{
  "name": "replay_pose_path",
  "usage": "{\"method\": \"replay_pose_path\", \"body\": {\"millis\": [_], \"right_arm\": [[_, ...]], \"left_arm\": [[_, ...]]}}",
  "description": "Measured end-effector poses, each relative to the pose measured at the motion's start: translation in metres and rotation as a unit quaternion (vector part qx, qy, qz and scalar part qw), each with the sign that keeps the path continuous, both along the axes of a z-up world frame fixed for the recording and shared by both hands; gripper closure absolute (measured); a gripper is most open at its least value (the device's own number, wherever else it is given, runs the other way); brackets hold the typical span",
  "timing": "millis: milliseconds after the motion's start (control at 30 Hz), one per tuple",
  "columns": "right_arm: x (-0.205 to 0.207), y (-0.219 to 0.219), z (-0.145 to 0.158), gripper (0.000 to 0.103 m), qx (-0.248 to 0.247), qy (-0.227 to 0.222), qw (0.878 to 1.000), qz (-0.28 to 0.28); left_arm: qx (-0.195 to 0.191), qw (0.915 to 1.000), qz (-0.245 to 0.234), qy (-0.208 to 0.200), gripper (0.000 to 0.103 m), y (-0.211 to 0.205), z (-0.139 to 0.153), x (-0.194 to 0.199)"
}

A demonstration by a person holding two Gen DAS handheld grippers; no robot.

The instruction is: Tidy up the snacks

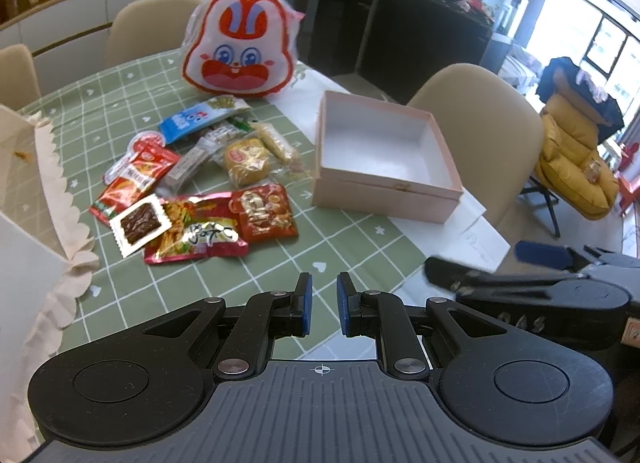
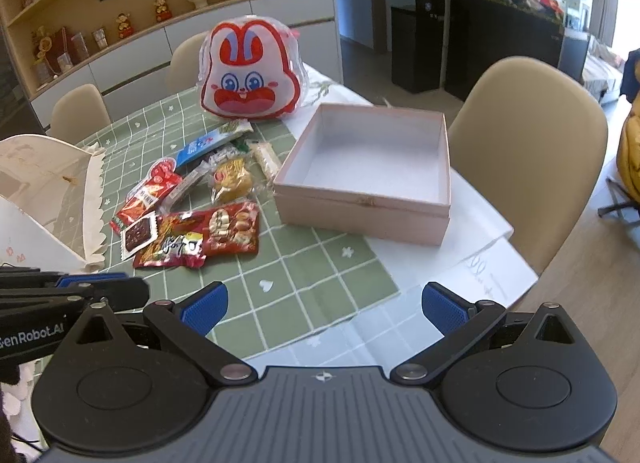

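Several wrapped snacks lie in a loose pile (image 1: 200,191) (image 2: 192,215) on the green checked tablecloth, among them a red packet (image 1: 266,215) and a round yellow cake (image 1: 244,161). To their right stands an open pink box (image 1: 384,195) (image 2: 360,219) with nothing inside. Behind the pile a rabbit-face bag (image 1: 240,47) (image 2: 250,71) stands upright. My left gripper (image 1: 324,283) hovers near the table's front edge, its pads almost together with nothing between them. My right gripper (image 2: 324,295) is beside it on the right, wide open and holding nothing.
A white carton with a scalloped flap (image 1: 48,167) (image 2: 60,199) lies at the left. White paper sheets (image 1: 480,235) lie under and in front of the box. Beige chairs (image 1: 480,115) (image 2: 528,151) stand around the table; its edge runs close on the right.
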State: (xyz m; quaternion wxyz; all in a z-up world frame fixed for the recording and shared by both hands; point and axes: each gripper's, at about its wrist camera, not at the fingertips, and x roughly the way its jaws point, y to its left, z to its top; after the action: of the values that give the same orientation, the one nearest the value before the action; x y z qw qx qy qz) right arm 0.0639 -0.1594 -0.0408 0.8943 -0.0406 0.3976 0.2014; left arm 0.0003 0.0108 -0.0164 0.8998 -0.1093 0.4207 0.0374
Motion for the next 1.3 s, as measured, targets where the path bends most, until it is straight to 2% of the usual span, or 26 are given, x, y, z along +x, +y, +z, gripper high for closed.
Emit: {"method": "replay_pose_path", "body": {"millis": [100,200,300,367,400,467,567,633,733,800,933,967,1100,1200,1300], "right_arm": [[0.008,-0.006,-0.002,0.000,-0.011,-0.025,1.000,0.008],[0.019,-0.005,-0.011,0.000,-0.014,-0.085,0.996,0.033],[0.036,0.003,-0.036,0.000,0.029,-0.062,0.995,0.074],[0.046,0.011,-0.058,0.000,0.051,-0.001,0.993,0.103],[0.049,0.016,-0.065,0.000,0.060,0.012,0.991,0.115],[0.045,0.028,-0.079,0.000,0.078,0.021,0.990,0.119],[0.038,0.044,-0.090,0.000,0.034,-0.009,0.991,0.125],[0.037,0.048,-0.096,0.000,0.018,-0.010,0.991,0.132],[0.047,0.047,-0.111,0.000,0.045,0.032,0.991,0.124],[0.054,0.047,-0.122,0.000,0.049,0.056,0.991,0.115],[0.054,0.042,-0.131,0.000,0.044,0.056,0.993,0.094],[0.053,0.042,-0.132,0.000,0.044,0.053,0.993,0.096],[0.054,0.040,-0.131,0.000,0.044,0.055,0.992,0.101],[0.055,0.040,-0.132,0.000,0.047,0.051,0.992,0.103],[0.054,0.037,-0.133,0.000,0.054,0.047,0.992,0.105]], "left_arm": [[-0.027,0.9994,0.018,-0.008,0.085,0.015,-0.010,-0.001],[-0.046,0.9979,0.044,-0.013,0.085,0.037,-0.026,0.000],[-0.054,0.9966,0.061,-0.010,0.084,0.059,-0.045,0.009],[-0.070,0.9954,0.065,-0.006,0.084,0.074,-0.056,0.016],[-0.069,0.9953,0.068,-0.010,0.084,0.080,-0.060,0.019],[-0.037,0.9959,0.080,-0.023,0.084,0.091,-0.064,0.024],[0.025,0.9933,0.103,-0.047,0.084,0.117,-0.070,0.035],[0.039,0.9901,0.130,-0.037,0.084,0.142,-0.078,0.050],[0.019,0.9842,0.172,-0.037,0.084,0.182,-0.094,0.071],[0.001,0.9824,0.184,-0.035,0.084,0.202,-0.106,0.083],[-0.009,0.9852,0.171,-0.013,0.084,0.216,-0.126,0.094],[-0.007,0.9858,0.167,-0.017,0.084,0.213,-0.129,0.094],[-0.033,0.9932,0.112,0.002,0.084,0.199,-0.130,0.085],[-0.014,0.9972,0.073,0.010,0.084,0.182,-0.128,0.074],[-0.017,0.9975,0.064,0.024,0.084,0.173,-0.127,0.067]]}}
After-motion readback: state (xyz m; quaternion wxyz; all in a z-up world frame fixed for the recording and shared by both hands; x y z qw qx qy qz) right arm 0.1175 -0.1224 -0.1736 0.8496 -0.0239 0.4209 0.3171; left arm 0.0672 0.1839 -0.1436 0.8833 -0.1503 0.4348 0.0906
